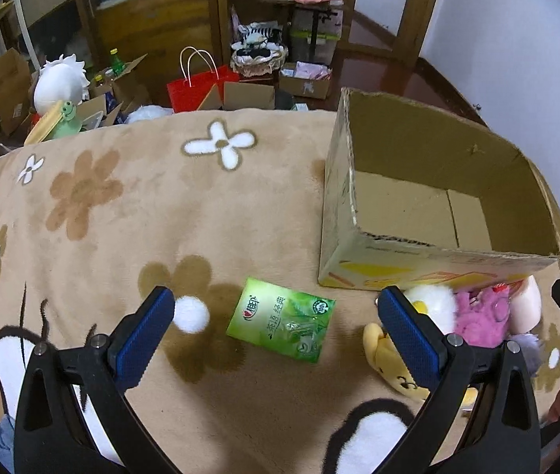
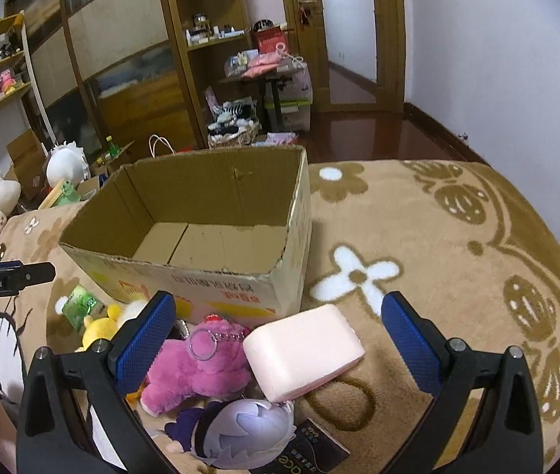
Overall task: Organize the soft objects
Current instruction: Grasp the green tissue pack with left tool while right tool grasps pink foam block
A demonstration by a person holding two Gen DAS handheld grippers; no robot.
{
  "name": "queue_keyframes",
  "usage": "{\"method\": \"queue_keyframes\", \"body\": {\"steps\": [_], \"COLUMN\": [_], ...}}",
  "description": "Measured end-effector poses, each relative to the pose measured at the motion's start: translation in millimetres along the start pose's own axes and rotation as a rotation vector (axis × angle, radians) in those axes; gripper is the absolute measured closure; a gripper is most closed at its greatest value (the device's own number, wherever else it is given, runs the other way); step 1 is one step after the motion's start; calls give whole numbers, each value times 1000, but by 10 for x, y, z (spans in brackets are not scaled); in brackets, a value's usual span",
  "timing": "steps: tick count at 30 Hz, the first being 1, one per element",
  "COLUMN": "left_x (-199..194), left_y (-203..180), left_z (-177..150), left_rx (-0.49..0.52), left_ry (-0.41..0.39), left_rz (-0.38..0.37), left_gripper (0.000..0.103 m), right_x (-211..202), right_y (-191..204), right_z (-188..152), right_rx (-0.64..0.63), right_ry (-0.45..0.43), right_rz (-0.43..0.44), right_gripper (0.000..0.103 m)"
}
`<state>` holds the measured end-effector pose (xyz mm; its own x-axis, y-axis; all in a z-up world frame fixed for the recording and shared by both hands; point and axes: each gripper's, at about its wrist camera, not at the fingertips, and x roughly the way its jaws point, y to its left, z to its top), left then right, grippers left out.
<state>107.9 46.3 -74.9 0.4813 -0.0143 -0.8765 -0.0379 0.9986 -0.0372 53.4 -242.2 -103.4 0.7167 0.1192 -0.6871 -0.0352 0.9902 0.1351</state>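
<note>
An empty cardboard box [image 1: 430, 213] stands on the flowered blanket; it also shows in the right wrist view [image 2: 208, 237]. My left gripper [image 1: 280, 324] is open above a green tissue pack [image 1: 281, 318], with a white pompom [image 1: 191, 313] by its left finger. A yellow bear plush [image 1: 394, 371], a white plush [image 1: 434, 304] and a pink plush [image 1: 479, 318] lie in front of the box. My right gripper [image 2: 280, 339] is open over a pink sponge block [image 2: 303, 351], the pink plush [image 2: 193, 367] and a purple-haired plush [image 2: 240, 434].
A dark booklet [image 2: 315, 446] lies under the purple-haired plush. Beyond the bed edge are a red paper bag [image 1: 197, 87], open cartons [image 1: 7, 87], a white-haired plush [image 1: 58, 83] and wooden shelves [image 2: 208, 39]. The blanket [image 2: 457, 256] stretches right of the box.
</note>
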Motion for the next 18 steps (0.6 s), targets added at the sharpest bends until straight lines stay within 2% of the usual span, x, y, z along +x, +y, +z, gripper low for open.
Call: {"method": "queue_keyframes", "body": {"steps": [9, 18], "left_x": [326, 662], "left_y": [-57, 1], "left_z": [-49, -107], "left_rx": [20, -9], "left_ry": [99, 204], "left_rz": [-8, -13], "left_gripper": [1, 1], "right_x": [273, 516], "right_y": [-51, -83], "right_z": [-45, -125], "right_rx": [18, 20], "right_ry": [83, 146], "right_rz": [12, 31], "right_gripper": [0, 0]}}
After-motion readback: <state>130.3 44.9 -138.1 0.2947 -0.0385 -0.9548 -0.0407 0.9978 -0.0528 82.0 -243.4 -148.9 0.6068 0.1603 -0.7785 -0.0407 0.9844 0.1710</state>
